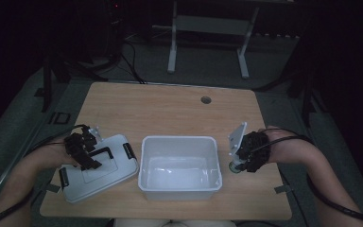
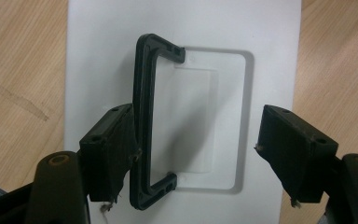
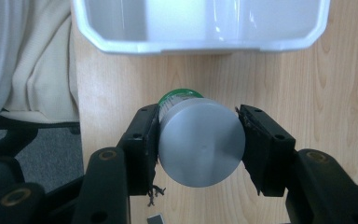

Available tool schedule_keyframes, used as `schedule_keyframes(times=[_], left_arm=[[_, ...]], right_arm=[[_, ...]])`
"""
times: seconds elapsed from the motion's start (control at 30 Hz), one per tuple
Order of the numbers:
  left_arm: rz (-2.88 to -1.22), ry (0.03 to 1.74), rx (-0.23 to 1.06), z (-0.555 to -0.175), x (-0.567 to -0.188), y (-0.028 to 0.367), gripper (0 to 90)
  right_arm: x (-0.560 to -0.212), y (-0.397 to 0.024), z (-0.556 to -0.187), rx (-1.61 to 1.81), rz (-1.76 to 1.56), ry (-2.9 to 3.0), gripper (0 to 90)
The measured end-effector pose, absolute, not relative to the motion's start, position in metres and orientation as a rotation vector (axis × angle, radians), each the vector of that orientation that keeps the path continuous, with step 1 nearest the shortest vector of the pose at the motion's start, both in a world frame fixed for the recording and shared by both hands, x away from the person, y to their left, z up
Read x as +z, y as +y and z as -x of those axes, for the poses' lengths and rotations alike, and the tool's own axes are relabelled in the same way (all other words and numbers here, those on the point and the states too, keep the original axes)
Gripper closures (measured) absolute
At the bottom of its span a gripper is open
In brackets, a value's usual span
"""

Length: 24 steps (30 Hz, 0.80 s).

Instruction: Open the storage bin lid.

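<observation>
A white lid (image 1: 111, 177) with a black handle (image 1: 105, 152) and black clips lies on the table left of an open white bin (image 1: 179, 139). My left gripper (image 1: 82, 150) hovers over the lid. In the left gripper view its jaws (image 2: 196, 112) stand open astride the handle (image 2: 142, 93), one pad beside the bar and the other well apart over the lid (image 2: 98, 46). Right of the bin, my right gripper (image 1: 240, 161) is shut on a round container (image 1: 236, 166). Its grey end (image 3: 199, 144) and green band face the camera, above the wood, near the bin's wall (image 3: 200, 44).
The wooden table has a cable hole (image 1: 206, 100) at the back. The legs of a white stand (image 1: 172, 47) rise on the floor beyond. White cloth (image 3: 23, 56) hangs past the table's edge near the right gripper. Small tape marks (image 1: 283, 189) sit by the front corners.
</observation>
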<state>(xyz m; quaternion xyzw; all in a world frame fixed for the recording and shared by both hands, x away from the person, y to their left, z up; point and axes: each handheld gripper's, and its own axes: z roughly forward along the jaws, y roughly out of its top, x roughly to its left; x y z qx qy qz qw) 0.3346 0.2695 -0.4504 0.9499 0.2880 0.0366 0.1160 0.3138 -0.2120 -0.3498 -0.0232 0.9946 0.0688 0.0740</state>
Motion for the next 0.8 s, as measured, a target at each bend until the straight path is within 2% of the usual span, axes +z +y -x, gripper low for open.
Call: schedule_keyframes(times=[0.33,0.8], left_arm=[[-2.774,0.862,0.107,-0.332,-0.451,0.274,27.6],[-2.77,0.87,0.096,-0.332,-0.451,0.276,27.6]], right_arm=[[-0.331,-0.191,-0.305,0.285,0.155,2.973,49.7],[-0.339,-0.158,-0.303,0.256,0.256,2.979,49.7]])
